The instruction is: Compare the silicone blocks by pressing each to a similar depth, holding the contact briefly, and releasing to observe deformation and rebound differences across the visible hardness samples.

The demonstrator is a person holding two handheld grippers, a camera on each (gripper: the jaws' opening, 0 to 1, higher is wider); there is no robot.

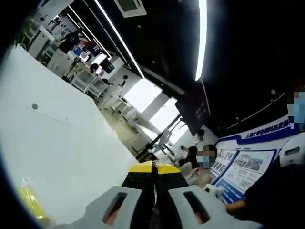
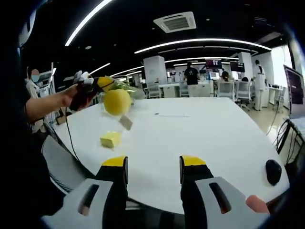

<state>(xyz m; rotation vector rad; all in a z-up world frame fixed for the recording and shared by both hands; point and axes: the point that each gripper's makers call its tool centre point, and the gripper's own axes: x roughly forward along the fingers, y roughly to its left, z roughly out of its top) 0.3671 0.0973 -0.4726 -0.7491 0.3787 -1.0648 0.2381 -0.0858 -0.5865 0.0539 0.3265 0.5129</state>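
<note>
our left gripper (image 1: 153, 168) is pressed together on nothing, its yellow tips touching, and it points up and away over the white bench (image 1: 66, 157) toward the room. our right gripper (image 2: 153, 167) is spread wide and empty, hanging just off the near edge of the bench. in the right gripper view a small yellow block (image 2: 110, 139) lies flat on the bench, left of centre, with a smaller greyish block (image 2: 126, 122) just behind it, seemingly tilted up on an edge. a round yellow piece (image 2: 117, 101) is up off the bench beside the left gripper; how it is held we cannot tell. we judge the blocks light and soft to springy, likely to slide on the smooth top, so we should press straight down on the flat upper face, mid-block, not at a corner. there is wide open bench to the right and behind; a black mouse (image 2: 273, 171) sits near the right edge, well apart from the blocks.
</note>
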